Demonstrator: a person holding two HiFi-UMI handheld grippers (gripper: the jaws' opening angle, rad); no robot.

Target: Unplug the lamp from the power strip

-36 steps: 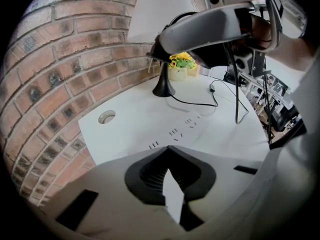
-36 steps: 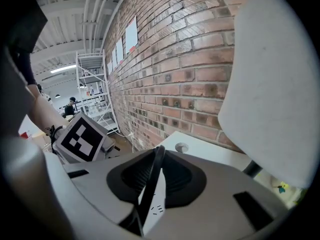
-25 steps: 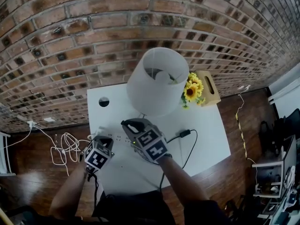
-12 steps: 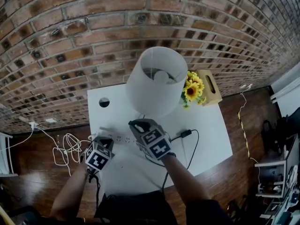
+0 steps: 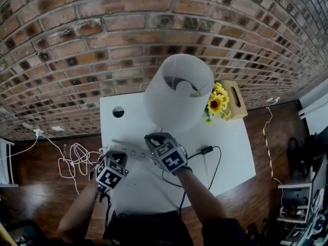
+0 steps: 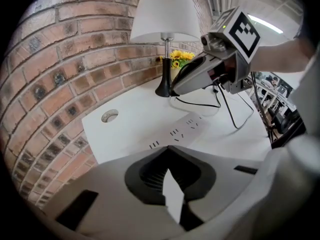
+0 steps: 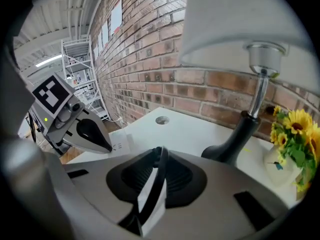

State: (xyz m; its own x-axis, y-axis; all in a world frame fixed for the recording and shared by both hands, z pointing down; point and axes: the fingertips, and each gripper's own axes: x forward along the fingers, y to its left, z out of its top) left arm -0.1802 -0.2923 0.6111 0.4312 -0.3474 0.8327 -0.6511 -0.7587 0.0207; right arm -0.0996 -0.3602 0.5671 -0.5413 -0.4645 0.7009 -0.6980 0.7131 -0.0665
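The lamp [image 5: 177,91] has a white shade and a black base [image 7: 235,139] and stands at the back of the white table [image 5: 230,158]. A white power strip [image 5: 130,150] lies in front of it, and its sockets [image 6: 175,131] show no plug. My left gripper [image 5: 110,151] is shut, its tips [image 6: 167,149] resting on the strip's near end. My right gripper [image 5: 152,138] hangs low near the lamp base. Its jaws [image 7: 159,151] hold the lamp's black cord [image 7: 150,184] and have just been opening slightly. The cord [image 6: 200,103] loops over the table.
Yellow sunflowers [image 5: 215,104] and a wooden box [image 5: 233,101] stand right of the lamp. A round cable hole [image 5: 118,111] sits at the table's back left. A black adapter [image 5: 207,150] lies on the right. White cables [image 5: 74,160] are piled on the floor by the brick wall.
My right gripper has sunk toward the table with the black cord in it. The left gripper has stayed on the strip.
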